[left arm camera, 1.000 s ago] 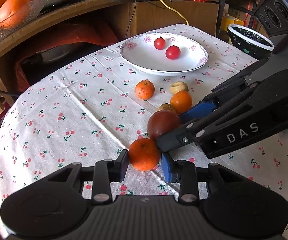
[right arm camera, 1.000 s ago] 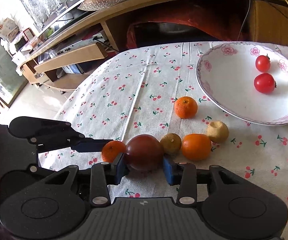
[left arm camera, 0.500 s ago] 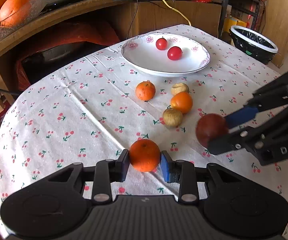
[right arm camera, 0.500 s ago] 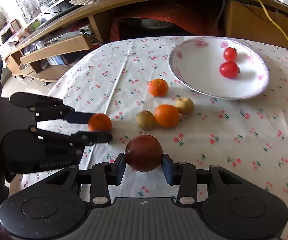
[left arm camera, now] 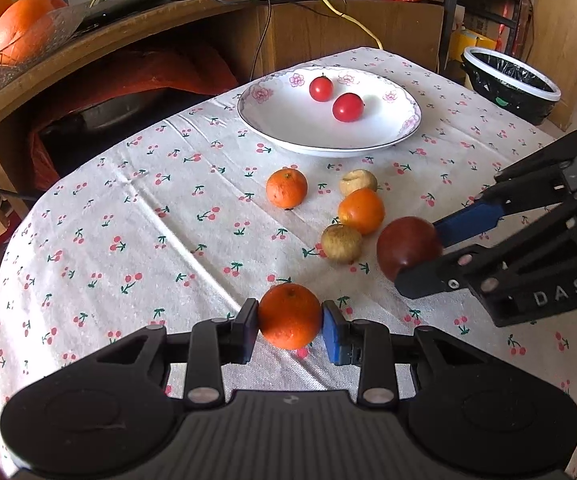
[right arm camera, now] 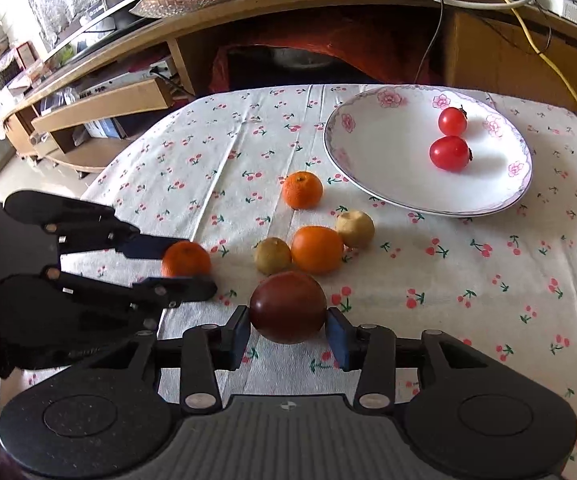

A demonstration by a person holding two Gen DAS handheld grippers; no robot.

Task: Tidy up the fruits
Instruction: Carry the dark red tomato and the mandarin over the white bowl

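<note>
Cherry-print tablecloth (left arm camera: 136, 216): left gripper (left arm camera: 289, 325) pinches a dimpled orange mandarin (left arm camera: 289, 316); right gripper (right arm camera: 287, 330) pinches a glossy dark-red fruit (right arm camera: 287, 307).

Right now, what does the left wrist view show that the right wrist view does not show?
Only the left wrist view shows the black bin beyond the table. Only the right wrist view shows the low wooden shelf at the left. Both show the left gripper shut on an orange, the right gripper shut on a dark red fruit, the plate with two tomatoes, and four loose fruits.
</note>
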